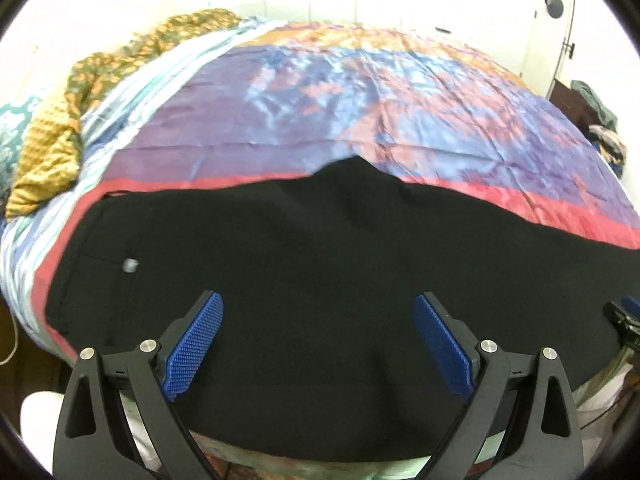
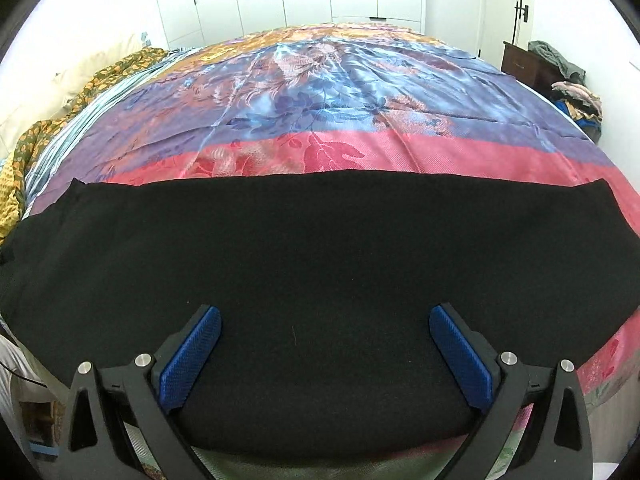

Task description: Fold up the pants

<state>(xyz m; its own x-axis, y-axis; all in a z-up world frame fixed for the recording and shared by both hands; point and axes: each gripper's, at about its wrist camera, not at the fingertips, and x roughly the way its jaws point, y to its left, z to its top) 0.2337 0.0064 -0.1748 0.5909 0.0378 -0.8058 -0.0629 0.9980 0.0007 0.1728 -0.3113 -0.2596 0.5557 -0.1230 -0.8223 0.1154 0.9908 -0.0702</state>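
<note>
No text, label, brand, number or sign can be read in either view. The black pants (image 1: 320, 288) across the lower half of both frames carry no legible tag; the small pale button (image 1: 130, 265) at lower left in the left wrist view is blurred. The bedspread (image 2: 320, 92) in the upper half shows only a leaf and flower pattern.

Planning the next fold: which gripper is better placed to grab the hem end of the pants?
Probably right: the right gripper sees the pants end at its right; the left gripper is near the button end.
</note>
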